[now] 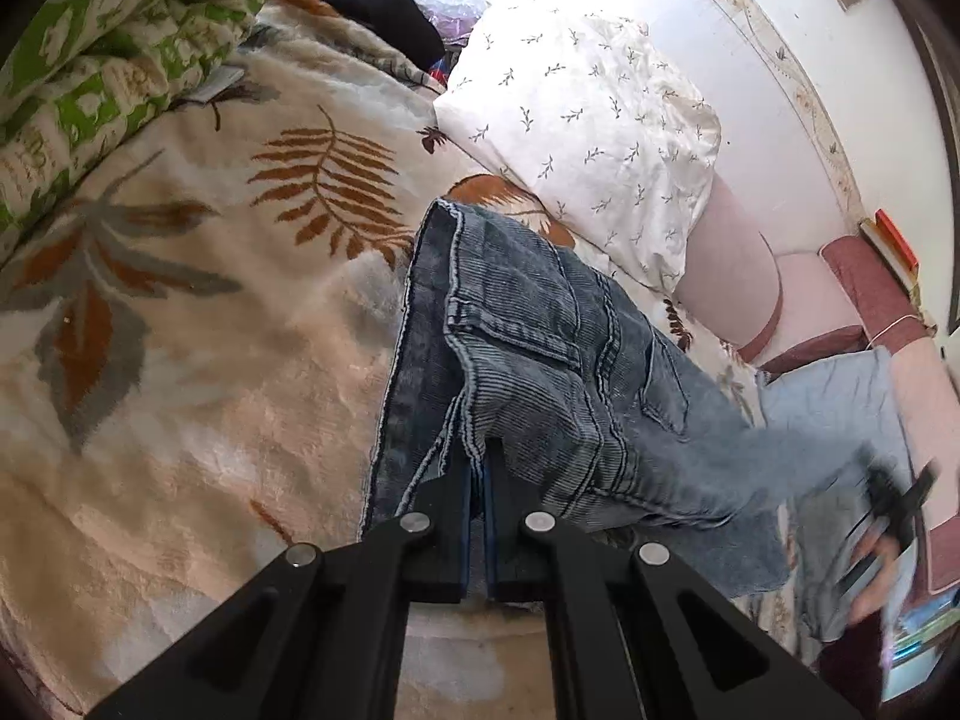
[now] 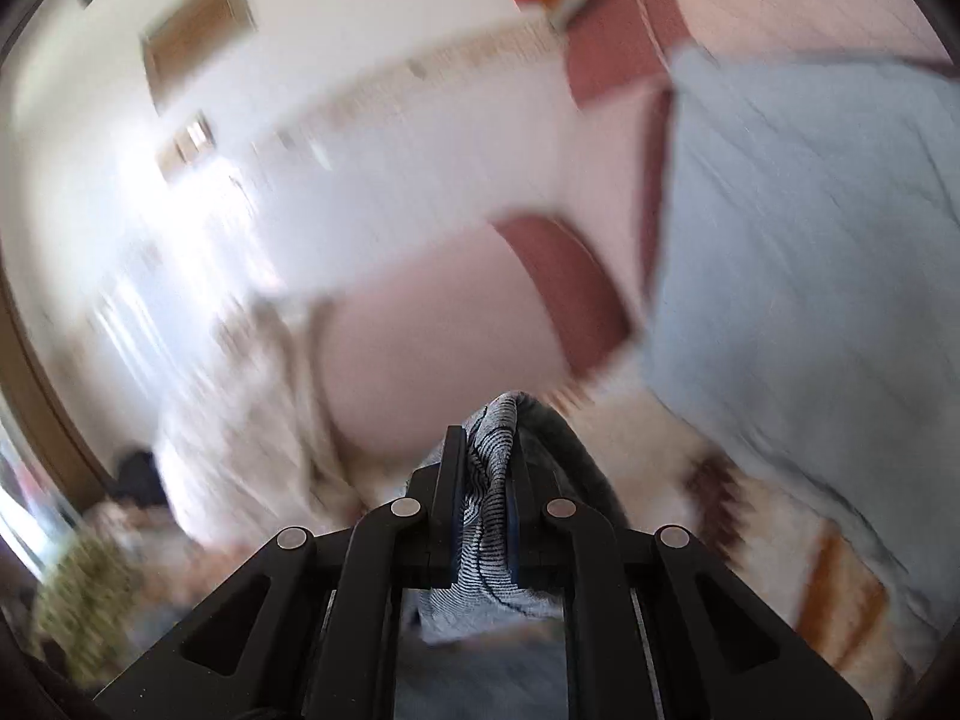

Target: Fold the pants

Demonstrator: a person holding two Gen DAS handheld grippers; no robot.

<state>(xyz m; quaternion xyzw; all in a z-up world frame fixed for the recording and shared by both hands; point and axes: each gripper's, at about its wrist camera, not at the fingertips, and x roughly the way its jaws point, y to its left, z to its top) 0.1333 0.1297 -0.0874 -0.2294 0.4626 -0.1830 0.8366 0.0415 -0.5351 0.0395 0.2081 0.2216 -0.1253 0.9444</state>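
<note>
Blue-grey ribbed denim pants lie on a fern-patterned blanket, waist end toward me. My left gripper is shut on the pants' edge near a seam, and cloth drapes over its fingertips. One leg stretches to the right and rises, blurred, to my right gripper, which a hand holds. In the right wrist view the right gripper is shut on a bunched fold of the pants, lifted off the bed. That whole view is smeared by motion.
A white sprigged pillow lies just beyond the pants. A green floral quilt is at the upper left, with a black garment behind it. A pink padded headboard and the wall close off the right. Pale blue cloth hangs at the right.
</note>
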